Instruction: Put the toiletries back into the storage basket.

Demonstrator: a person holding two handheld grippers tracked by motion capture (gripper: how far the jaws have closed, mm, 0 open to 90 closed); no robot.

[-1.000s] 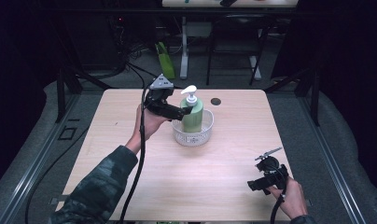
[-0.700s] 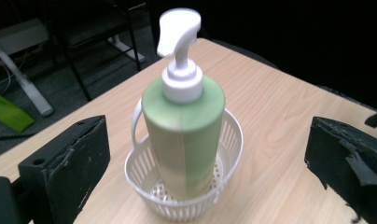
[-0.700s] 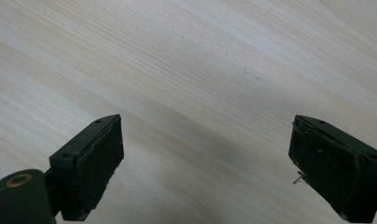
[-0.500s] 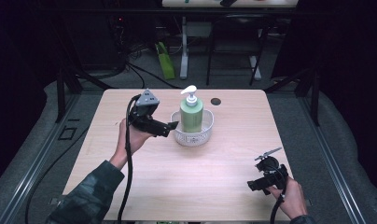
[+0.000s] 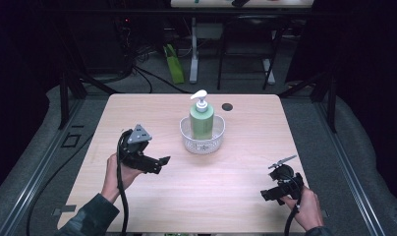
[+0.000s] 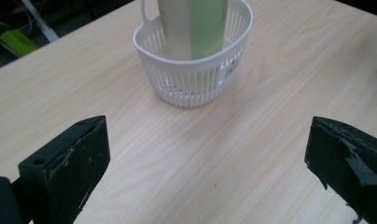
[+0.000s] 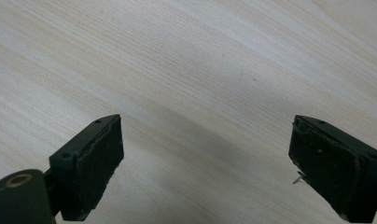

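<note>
Released and standing upright in the white basket [image 5: 202,140] at the frame's centre, the green pump bottle [image 5: 201,120] has been let go — the left tool [image 5: 156,163] has drawn back to lower left of it, well apart, jaws wide open and empty. That reads as a placement finished. At lower right, the right tool [image 5: 268,193] hovers low over the bare desk [image 5: 236,172] — also open, holding nothing.
</note>
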